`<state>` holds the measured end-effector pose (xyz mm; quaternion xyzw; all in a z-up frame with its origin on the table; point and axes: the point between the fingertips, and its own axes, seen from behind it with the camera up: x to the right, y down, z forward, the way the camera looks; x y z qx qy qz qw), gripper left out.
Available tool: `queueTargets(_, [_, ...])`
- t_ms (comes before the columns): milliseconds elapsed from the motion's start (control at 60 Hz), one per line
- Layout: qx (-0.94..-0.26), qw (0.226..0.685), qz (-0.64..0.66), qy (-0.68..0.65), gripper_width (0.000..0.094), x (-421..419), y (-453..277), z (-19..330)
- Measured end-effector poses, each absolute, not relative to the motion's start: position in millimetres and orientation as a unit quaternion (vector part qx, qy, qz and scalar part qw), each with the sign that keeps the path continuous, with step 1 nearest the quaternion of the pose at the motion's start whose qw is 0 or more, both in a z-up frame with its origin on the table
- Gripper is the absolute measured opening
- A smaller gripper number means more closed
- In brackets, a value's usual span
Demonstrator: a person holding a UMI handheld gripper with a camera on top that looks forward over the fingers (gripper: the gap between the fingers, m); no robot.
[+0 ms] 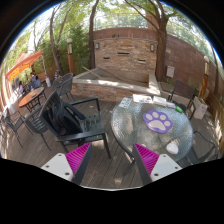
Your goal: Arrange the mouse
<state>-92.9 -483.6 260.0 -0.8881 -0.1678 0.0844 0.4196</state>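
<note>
A round glass table stands ahead and to the right of my fingers. On it lies a purple mouse pad with a white paw print. A small white mouse sits on the glass just in front of the pad, beyond my right finger. My gripper is open and empty, held above the wooden deck short of the table. Its magenta pads stand wide apart.
A black metal chair stands just left of the glass table, with more black chairs further left. A wooden table and a seated person are at far left. A stone wall closes the back. White items lie on the table's far side.
</note>
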Motion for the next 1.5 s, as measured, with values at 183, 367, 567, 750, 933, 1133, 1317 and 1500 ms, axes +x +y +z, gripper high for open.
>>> queueTargets(183, [-0.906,0.393,0.071,-0.141,0.0825,-49.5,-500.0,226.4])
queueTargets(367, [-0.925,0.367,0.035,-0.094,0.0823,49.1,-489.5,152.1])
queueTargets(567, [-0.919,0.391,-0.031,-0.033,0.0826,173.1,-418.7,84.4])
queueTargets(750, [-0.908,0.412,-0.068,-0.012,0.0821,253.9,-343.3,28.3])
queueTargets(933, [-0.915,0.401,-0.046,-0.022,0.0833,275.4,-298.4,-7.4])
queueTargets(1133, [-0.907,0.417,-0.038,-0.040,0.0823,280.7,-259.8,-10.4])
queueTargets(1317, [-0.908,0.417,-0.034,-0.015,0.0769,294.8,-227.6,-12.2])
queueTargets(1500, [-0.913,0.408,-0.020,-0.008,0.0467,287.7,-221.6,-16.7])
